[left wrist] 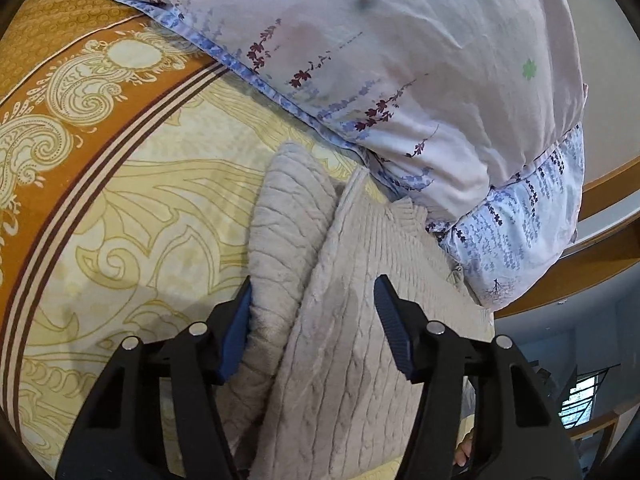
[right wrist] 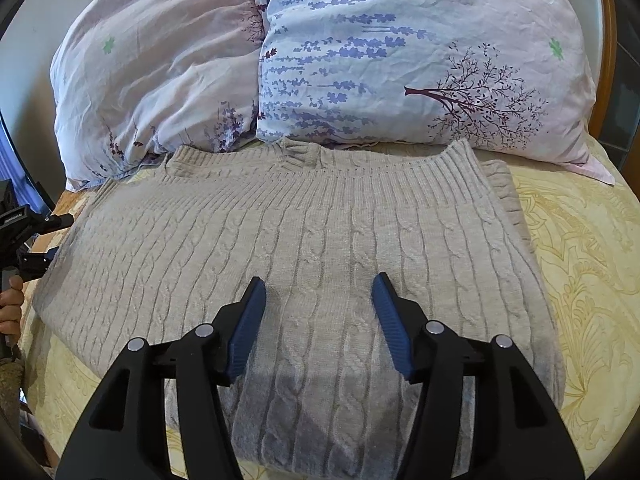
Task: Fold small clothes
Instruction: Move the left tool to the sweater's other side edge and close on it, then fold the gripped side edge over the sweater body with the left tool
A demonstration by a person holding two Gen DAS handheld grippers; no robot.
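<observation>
Lettering on the left tongs (right wrist: 38,240) is too small to read, while both left tongs (left wrist: 314,292) and right tongs (right wrist: 318,290) gape wide, gripping nothing, over the sweater (right wrist: 304,248) lying on the bed (right wrist: 592,264) by two pillows (right wrist: 420,60).

1. A bed (right wrist: 592,240), covered by a yellow patterned sheet with an orange border, is seen beneath both claws.
2. A grey cable-knit sweater (right wrist: 304,232) is laid flat on it, directly under the right claw (right wrist: 318,286).
3. Two floral pillows (right wrist: 400,60) are propped beyond the sweater.
</observation>
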